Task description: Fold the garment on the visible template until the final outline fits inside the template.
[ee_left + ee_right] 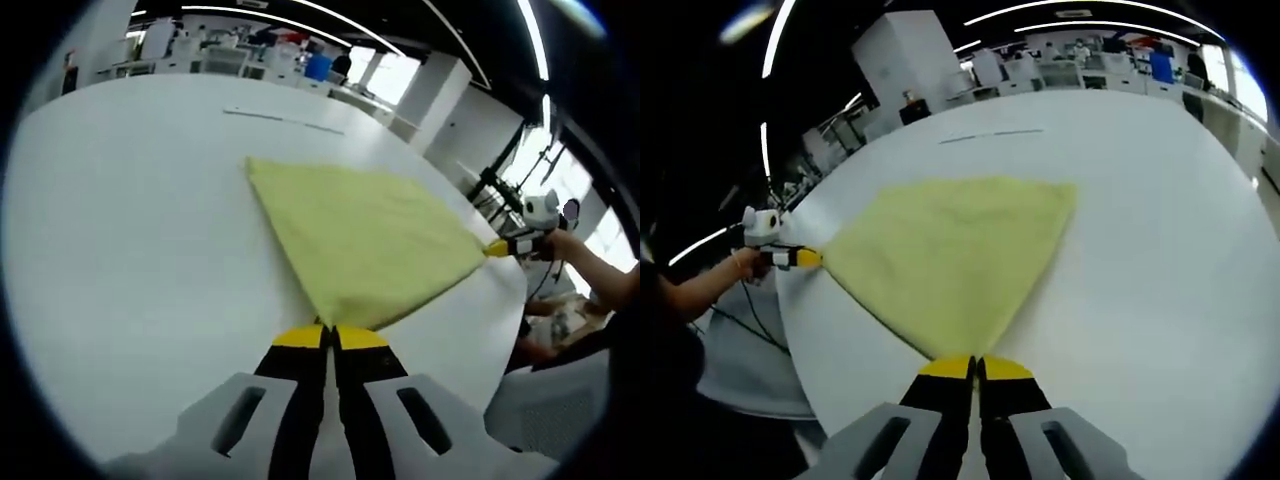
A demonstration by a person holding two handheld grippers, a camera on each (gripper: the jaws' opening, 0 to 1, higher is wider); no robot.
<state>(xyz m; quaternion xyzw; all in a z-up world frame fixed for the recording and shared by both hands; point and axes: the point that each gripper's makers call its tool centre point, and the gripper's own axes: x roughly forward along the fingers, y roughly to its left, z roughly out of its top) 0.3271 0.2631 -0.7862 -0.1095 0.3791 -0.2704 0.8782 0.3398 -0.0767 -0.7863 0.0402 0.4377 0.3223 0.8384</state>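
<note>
A pale yellow cloth (365, 235) lies spread on the white table (130, 230), roughly fan-shaped. My left gripper (329, 330) is shut on the cloth's near corner, its yellow-tipped jaws pressed together. The right gripper (497, 248) pinches the corner at the right, near the table's edge. In the right gripper view the same cloth (955, 250) fans away from my right gripper (975, 362), shut on its near corner, and the left gripper (812, 258) holds the corner at the left. A thin dark line (285, 120) is marked on the table beyond the cloth, the same line (990, 134).
A person's forearm (595, 262) reaches in behind the right gripper, and a hand (740, 268) holds the left one. The table's curved edge (515, 300) runs close to the held side. Benches with equipment (250, 50) and stands (495, 185) fill the room behind.
</note>
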